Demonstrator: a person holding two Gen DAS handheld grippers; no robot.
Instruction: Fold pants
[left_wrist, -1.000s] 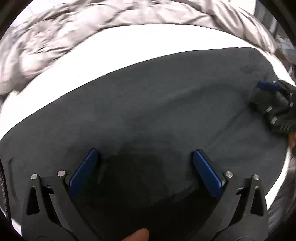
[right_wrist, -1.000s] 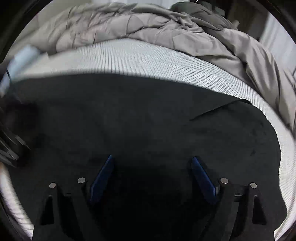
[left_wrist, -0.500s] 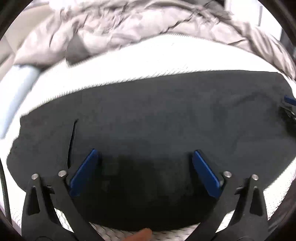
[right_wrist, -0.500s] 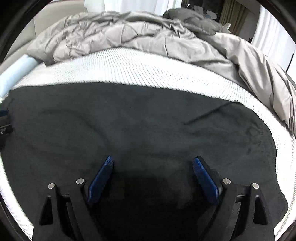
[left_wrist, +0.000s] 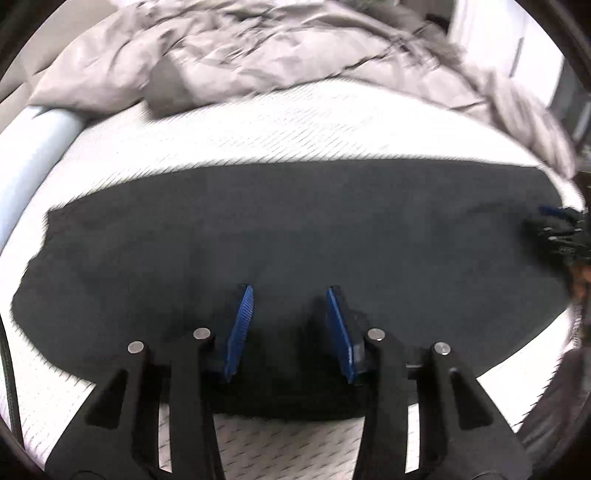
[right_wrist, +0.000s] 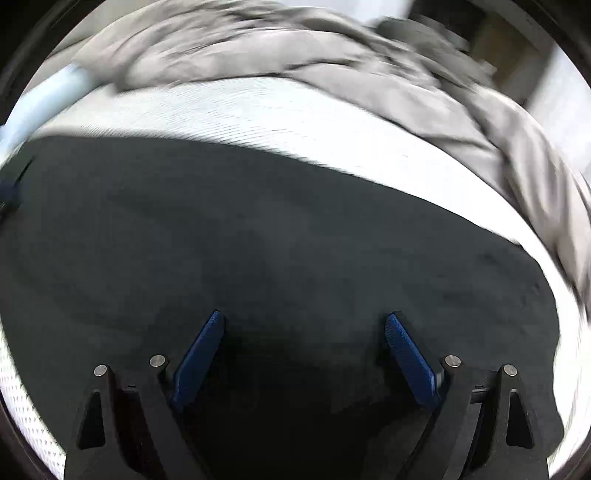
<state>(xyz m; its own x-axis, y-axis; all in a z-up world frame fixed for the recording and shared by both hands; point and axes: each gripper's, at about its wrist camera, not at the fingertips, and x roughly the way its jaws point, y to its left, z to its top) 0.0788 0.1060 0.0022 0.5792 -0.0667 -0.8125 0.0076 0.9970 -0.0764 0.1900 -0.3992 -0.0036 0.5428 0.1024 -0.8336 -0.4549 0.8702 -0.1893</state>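
Black soft-fabric pants (left_wrist: 295, 229) lie flat across the white textured mattress (left_wrist: 280, 122), left gripper (left_wrist: 290, 291) jaws narrowed over the near edge, probably to pinch it, right gripper (right_wrist: 301, 321) spread wide, holding nothing.

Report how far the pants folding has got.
Done: the pants lie flat as one wide dark panel on the bed. In hand: nothing; the left gripper and right gripper hover over them, jaws apart. Left: grasping an edge and folding.
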